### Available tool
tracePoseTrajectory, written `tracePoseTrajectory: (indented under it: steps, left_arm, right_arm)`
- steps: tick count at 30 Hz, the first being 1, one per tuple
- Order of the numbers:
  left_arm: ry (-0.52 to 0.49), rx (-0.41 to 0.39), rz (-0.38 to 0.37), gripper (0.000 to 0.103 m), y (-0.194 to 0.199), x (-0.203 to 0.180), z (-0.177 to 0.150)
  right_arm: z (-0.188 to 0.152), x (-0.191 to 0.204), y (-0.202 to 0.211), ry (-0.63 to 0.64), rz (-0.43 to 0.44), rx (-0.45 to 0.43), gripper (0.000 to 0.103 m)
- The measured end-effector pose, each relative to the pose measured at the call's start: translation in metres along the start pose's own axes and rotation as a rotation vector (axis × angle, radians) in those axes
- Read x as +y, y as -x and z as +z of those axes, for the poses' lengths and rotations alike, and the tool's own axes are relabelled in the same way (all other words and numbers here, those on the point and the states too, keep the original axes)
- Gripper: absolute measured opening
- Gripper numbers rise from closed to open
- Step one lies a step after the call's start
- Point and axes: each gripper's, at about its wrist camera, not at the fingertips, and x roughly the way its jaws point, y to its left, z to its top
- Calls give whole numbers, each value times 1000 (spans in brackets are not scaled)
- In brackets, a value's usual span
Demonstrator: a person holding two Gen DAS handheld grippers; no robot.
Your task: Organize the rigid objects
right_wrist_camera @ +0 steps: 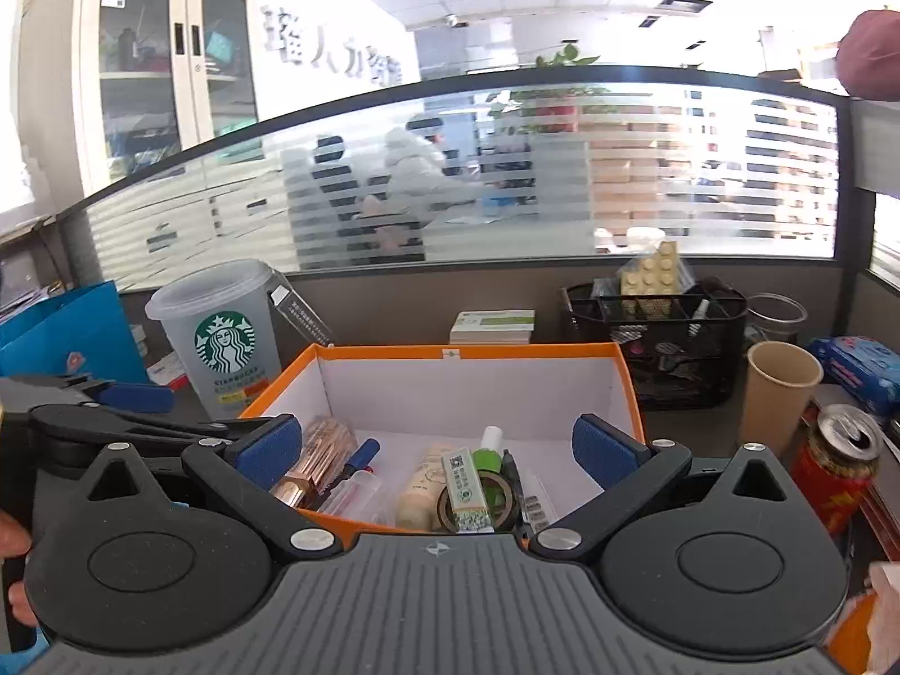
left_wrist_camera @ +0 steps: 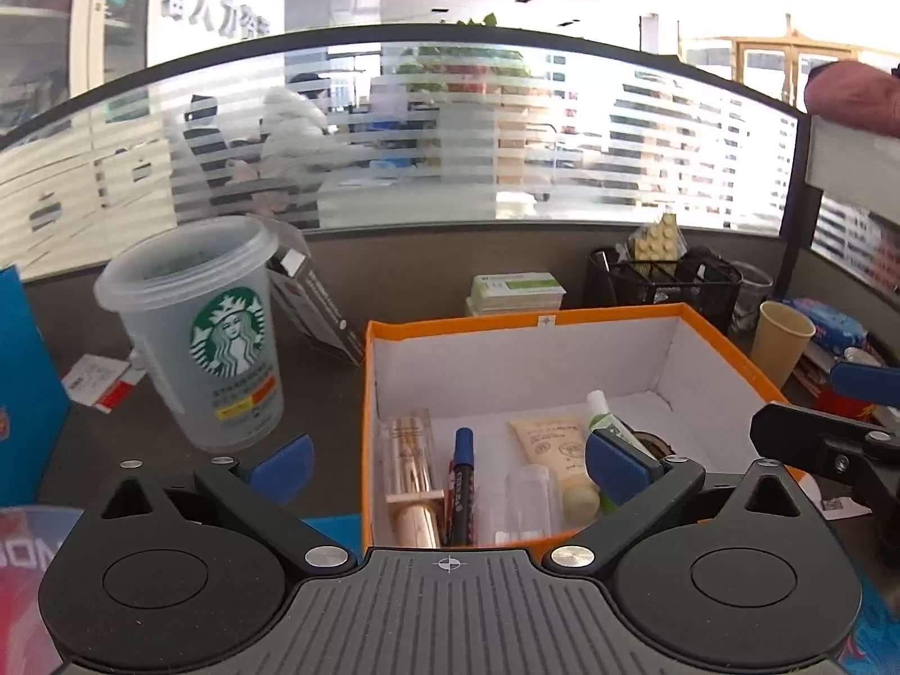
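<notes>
Both hand-held grippers, left (left_wrist_camera: 447,464) and right (right_wrist_camera: 439,447), jaws apart, empty, above box (right_wrist_camera: 478,350); risk: knocking cup (left_wrist_camera: 211,332) beside box.

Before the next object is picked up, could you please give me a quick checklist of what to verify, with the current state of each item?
1. Left gripper empty, jaws wide open: ok.
2. Right gripper empty, jaws wide open: ok.
3. Orange box upright with its top open: ok.
4. Free room in the box: ok; the far white floor is bare, while the gold tube, blue marker, cream tube and tape roll lie near the front.
5. Path past the Starbucks cup and paper cup: ok, both stand outside the box.
6. Red can empty or full: cannot tell.
</notes>
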Motion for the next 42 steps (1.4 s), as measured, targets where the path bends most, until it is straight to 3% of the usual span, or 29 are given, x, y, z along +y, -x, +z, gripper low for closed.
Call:
tracePoseTrajectory:
  steps: [11,20,33,42]
  left_arm:
    - [94,-10,55,103,31,17,-15]
    - [91,-2,71,103,39,12,-25]
    - [70,-19,142,103,49,10,-29]
    - [74,-8,149,103,52,15,-33]
  right_arm:
    - [-14,2,22,-124,-5,-48,103]
    - [-20,-10,26,-196,-38,-53,103]
    - [-24,4,24,-127,-38,-54,103]
    - [-24,17,23,-93,-26,-51,103]
